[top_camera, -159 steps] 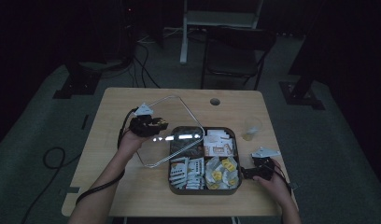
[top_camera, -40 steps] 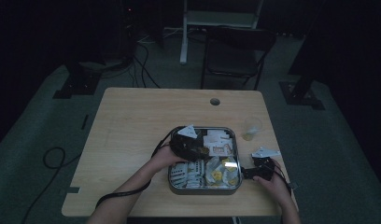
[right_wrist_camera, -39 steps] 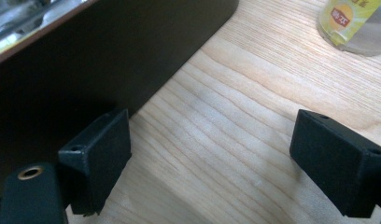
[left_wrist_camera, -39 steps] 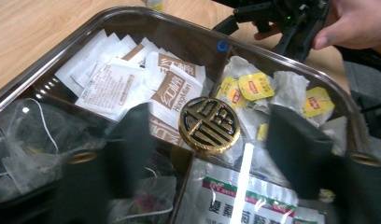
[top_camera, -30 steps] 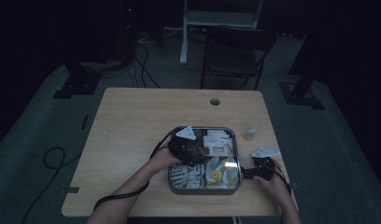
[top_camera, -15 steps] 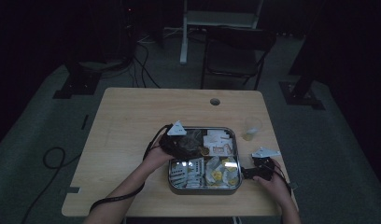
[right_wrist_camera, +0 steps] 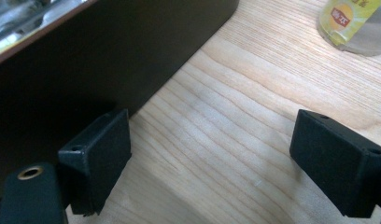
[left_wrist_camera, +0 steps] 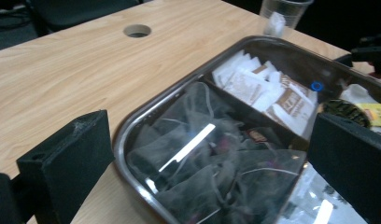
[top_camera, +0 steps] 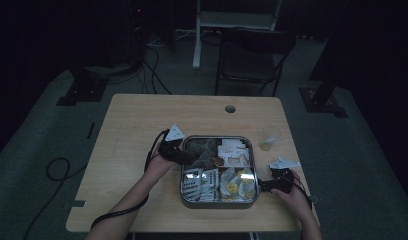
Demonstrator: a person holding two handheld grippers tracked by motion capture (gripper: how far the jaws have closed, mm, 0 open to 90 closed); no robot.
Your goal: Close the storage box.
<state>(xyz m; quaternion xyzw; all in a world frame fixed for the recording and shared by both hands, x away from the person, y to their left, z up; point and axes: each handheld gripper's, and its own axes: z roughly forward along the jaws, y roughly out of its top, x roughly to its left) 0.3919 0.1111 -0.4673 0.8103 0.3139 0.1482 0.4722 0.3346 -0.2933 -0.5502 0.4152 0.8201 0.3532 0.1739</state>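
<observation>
Both grippers stand wide and empty: left gripper at the lidded tin, right gripper beside it. Clear lid looks light, stiff, slippery; grip its rim.

Silvery tin, brown-and-white sachets, black tongs, pale wood table

both tools gape wide, holding nothing.
</observation>
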